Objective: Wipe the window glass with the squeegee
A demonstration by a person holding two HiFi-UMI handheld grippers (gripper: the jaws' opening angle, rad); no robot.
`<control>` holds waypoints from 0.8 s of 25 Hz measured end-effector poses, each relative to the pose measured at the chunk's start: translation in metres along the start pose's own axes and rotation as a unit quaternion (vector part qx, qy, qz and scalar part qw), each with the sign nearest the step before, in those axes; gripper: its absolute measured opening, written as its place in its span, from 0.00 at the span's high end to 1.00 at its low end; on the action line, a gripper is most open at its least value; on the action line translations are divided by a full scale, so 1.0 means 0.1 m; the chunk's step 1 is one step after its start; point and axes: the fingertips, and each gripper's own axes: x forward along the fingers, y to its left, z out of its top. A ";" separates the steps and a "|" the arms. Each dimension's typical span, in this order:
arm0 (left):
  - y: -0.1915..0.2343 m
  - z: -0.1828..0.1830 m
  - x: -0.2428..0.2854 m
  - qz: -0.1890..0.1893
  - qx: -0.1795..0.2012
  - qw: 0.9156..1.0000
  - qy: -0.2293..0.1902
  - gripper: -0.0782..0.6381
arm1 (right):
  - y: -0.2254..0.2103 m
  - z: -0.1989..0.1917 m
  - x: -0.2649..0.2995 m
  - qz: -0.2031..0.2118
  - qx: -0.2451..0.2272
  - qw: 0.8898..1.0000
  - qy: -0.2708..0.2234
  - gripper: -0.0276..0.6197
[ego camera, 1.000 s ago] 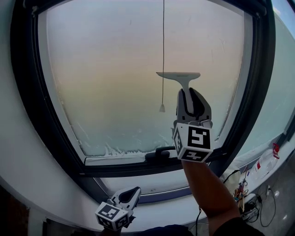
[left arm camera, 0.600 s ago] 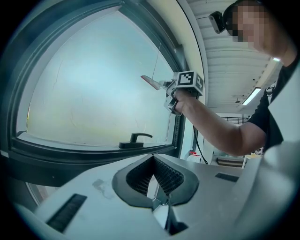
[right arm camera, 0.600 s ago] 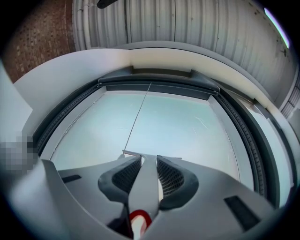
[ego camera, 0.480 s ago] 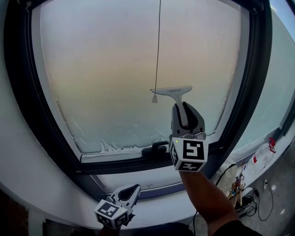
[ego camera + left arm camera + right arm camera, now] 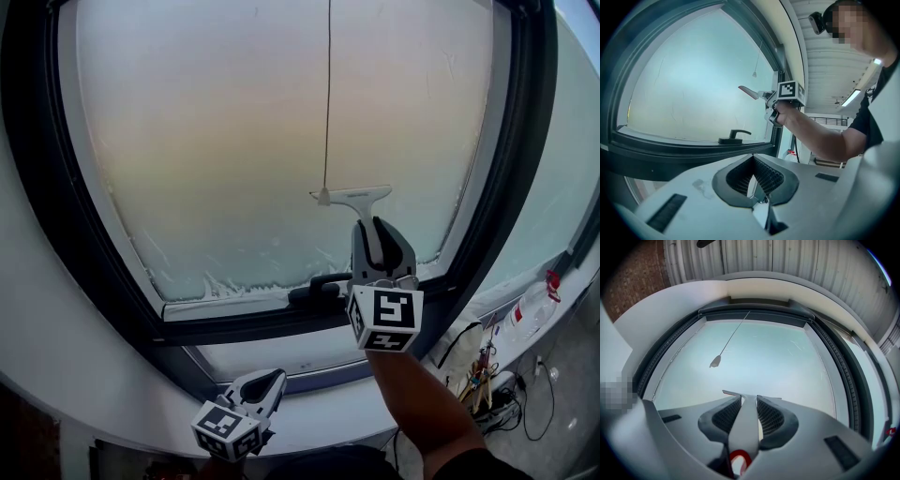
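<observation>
Window glass (image 5: 234, 141): we've dragged the squeegee (image 5: 354, 197) down to just above the window handle (image 5: 319, 286), stroke nearly done. Right gripper (image 5: 380, 242) jaws clamp it; left gripper (image 5: 261, 384) clenched, empty.

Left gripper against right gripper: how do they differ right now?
The right gripper is shut on the squeegee handle; the left gripper is shut and empty. The right gripper is raised at the window glass; the left gripper hangs low, below the frame. Both face the window.
</observation>
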 end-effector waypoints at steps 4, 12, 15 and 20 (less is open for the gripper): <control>0.01 0.07 -0.03 0.016 -0.009 1.000 0.004 0.89 | 0.02 -0.13 -0.05 0.001 0.003 1.000 0.013 0.81; 0.02 0.02 -0.05 0.018 -0.014 1.000 0.012 0.89 | 0.10 -0.46 -0.18 0.009 0.002 0.999 0.044 0.81; 0.05 0.00 -0.07 0.020 -0.014 1.000 0.011 0.89 | 0.12 -0.59 -0.26 0.012 0.003 0.998 0.057 0.81; 0.09 -0.10 -0.10 0.015 -0.016 1.000 0.013 0.89 | 0.18 -1.00 -0.43 0.020 0.013 0.995 0.100 0.81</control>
